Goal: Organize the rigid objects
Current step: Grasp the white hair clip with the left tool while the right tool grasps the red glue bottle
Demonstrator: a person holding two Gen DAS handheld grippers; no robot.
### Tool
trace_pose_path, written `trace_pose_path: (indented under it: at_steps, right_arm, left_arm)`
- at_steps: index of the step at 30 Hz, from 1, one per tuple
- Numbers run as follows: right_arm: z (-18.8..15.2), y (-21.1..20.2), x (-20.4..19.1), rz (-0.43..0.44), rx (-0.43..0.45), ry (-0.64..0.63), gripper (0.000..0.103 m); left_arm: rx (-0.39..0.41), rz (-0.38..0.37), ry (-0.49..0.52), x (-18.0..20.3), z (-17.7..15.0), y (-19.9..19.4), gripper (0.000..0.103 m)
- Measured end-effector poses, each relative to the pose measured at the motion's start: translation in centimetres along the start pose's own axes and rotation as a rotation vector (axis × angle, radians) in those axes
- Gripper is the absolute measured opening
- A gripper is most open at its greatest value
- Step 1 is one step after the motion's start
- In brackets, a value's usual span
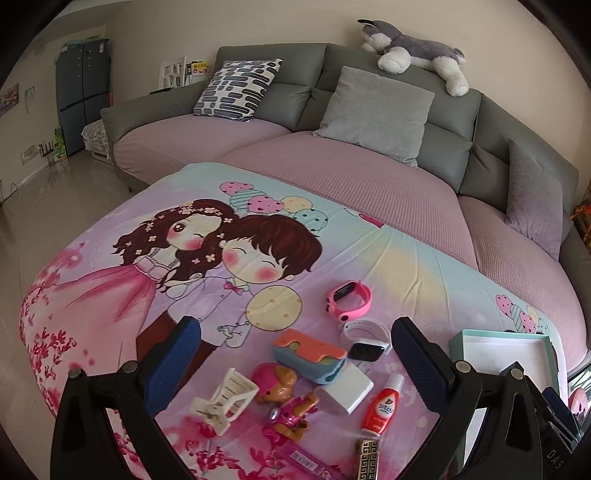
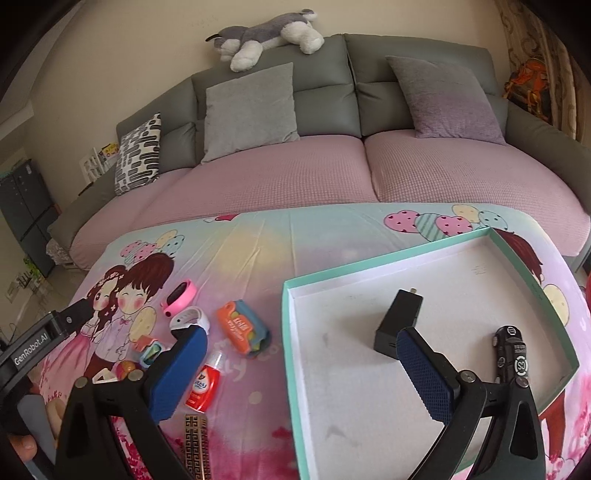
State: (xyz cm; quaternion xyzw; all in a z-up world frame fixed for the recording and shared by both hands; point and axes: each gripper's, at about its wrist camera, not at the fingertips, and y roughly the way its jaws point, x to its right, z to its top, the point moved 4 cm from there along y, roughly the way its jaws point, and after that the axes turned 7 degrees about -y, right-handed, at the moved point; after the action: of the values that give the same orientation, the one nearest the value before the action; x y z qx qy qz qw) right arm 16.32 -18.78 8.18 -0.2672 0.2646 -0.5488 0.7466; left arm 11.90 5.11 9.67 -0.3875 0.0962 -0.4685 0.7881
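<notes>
Small objects lie on a cartoon-print cloth point(image 1: 110, 288): a pink watch point(image 1: 349, 298), a white watch point(image 1: 365, 338), an orange-and-blue case point(image 1: 308, 352), a white block point(image 1: 345, 393), a red bottle point(image 1: 380, 406), a toy figure point(image 1: 284, 398), a cream clip point(image 1: 225, 400) and a patterned gold lighter point(image 1: 367, 458). My left gripper point(image 1: 295, 369) is open and empty above them. A teal-rimmed white tray point(image 2: 286, 332) holds a black charger point(image 2: 400, 319) and a black toy car point(image 2: 511, 354). My right gripper point(image 2: 303, 373) is open and empty over the tray's left edge.
A grey sofa point(image 2: 321, 107) with pink seat covers stands behind the table, with cushions point(image 2: 249, 110) and a plush dog point(image 2: 266, 33) on top. A dark cabinet point(image 1: 81, 96) and tiled floor are at far left. The left gripper's body point(image 2: 37, 343) shows in the right wrist view.
</notes>
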Motion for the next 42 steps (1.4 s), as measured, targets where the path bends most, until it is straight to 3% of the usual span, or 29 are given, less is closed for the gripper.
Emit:
trace_pose_path:
  at_steps: [7,16,26,33,35,42]
  right_arm:
    - [-1.0,2.2,-6.0,0.089,-0.073,-0.106,0.103]
    - [-3.2,4.1,-11.3,0.123,-0.144,-0.236,0.103]
    - [-5.1,6.9,-10.1,0.079,-0.225,-0.199,0.103]
    - [-5.7,8.1,-9.2,0.060,-0.255,-0.173,0.094]
    - [-5.9,8.5,-9.4,0.060,-0.260,-0.177,0.090]
    - [-6.4,9.1,-9.6,0.036,-0.265,-0.191,0.075]
  left_arm:
    - [-0.024,0.056,-0.025,-4.4,0.2,0.2,0.103]
    - [-0.165,0.044,-0.049,-7.6,-2.5,2.6,0.103]
    - [-0.267,-0.022,-0.059,-7.8,-4.4,4.4,0.103]
    - [-0.303,-0.046,-0.022,-7.3,-5.5,5.9,0.102]
    - [-0.309,-0.044,-0.009,-7.2,-5.8,6.1,0.098]
    - [-0.332,-0.081,0.000,-7.1,-6.1,6.5,0.060]
